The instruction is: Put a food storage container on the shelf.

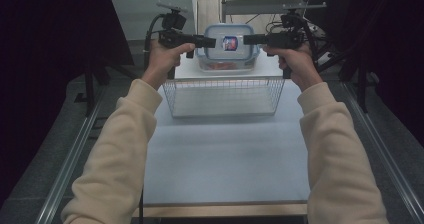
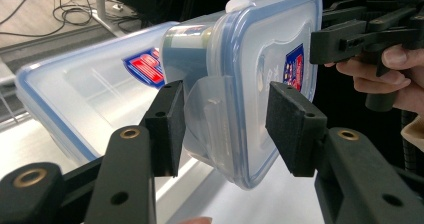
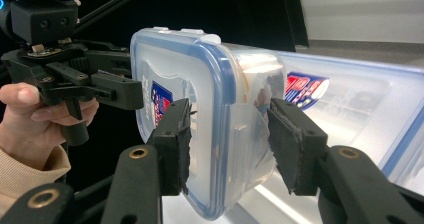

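**Small box held edge-on between two grippers**

The left gripper (image 2: 225,129) and right gripper (image 3: 230,144) face each other, each straddling one end of the small lidded container (image 1: 229,43), lifted and turned on edge. In both gripper views the pads sit just beside the lid edge and side latch; whether they actually pinch it, I cannot tell.

To do this well, I judge both sides should squeeze evenly and move together, so the box does not twist.

Behind and below it lies a larger lidded container (image 1: 214,63); nearer the person stands a wire basket (image 1: 224,98), apparently empty. Either could catch a low swing.
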The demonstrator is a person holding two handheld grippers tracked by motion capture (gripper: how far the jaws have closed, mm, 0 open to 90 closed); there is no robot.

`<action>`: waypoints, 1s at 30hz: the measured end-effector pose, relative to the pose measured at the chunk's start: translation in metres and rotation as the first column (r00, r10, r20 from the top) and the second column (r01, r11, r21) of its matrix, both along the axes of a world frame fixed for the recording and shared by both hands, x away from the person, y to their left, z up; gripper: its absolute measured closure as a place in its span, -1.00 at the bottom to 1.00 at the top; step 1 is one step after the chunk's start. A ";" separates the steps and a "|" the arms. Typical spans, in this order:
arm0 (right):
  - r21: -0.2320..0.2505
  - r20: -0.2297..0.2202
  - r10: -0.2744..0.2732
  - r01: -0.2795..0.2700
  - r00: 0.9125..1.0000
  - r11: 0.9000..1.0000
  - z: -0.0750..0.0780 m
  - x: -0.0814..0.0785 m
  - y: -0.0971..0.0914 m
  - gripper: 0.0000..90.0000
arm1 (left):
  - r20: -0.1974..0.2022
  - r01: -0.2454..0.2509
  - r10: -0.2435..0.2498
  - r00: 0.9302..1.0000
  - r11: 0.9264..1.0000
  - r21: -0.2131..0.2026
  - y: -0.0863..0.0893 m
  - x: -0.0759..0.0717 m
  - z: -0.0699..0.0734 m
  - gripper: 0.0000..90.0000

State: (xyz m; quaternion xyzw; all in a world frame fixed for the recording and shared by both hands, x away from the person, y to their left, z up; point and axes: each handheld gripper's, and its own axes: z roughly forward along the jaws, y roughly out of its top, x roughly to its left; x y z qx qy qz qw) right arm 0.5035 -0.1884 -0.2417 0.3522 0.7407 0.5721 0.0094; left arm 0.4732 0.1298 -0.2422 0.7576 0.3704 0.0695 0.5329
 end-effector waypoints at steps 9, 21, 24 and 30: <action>0.018 -0.041 -0.016 0.017 0.999 1.000 0.001 0.033 0.003 0.16 | -0.040 -0.026 0.025 0.999 1.000 -0.013 0.001 0.033 -0.001 0.13; 0.048 -0.118 -0.068 0.074 0.991 0.996 -0.013 0.060 0.005 0.12 | -0.119 -0.065 0.059 0.991 0.997 -0.049 0.001 0.058 -0.014 0.10; 0.053 -0.133 -0.099 0.107 0.986 0.993 -0.015 0.065 0.007 0.10 | -0.136 -0.088 0.080 0.987 0.995 -0.054 -0.002 0.063 -0.015 0.04; 0.075 -0.180 -0.137 0.152 0.974 0.985 -0.021 0.071 0.009 0.01 | -0.177 -0.120 0.102 0.979 0.988 -0.094 -0.006 0.071 -0.021 -0.11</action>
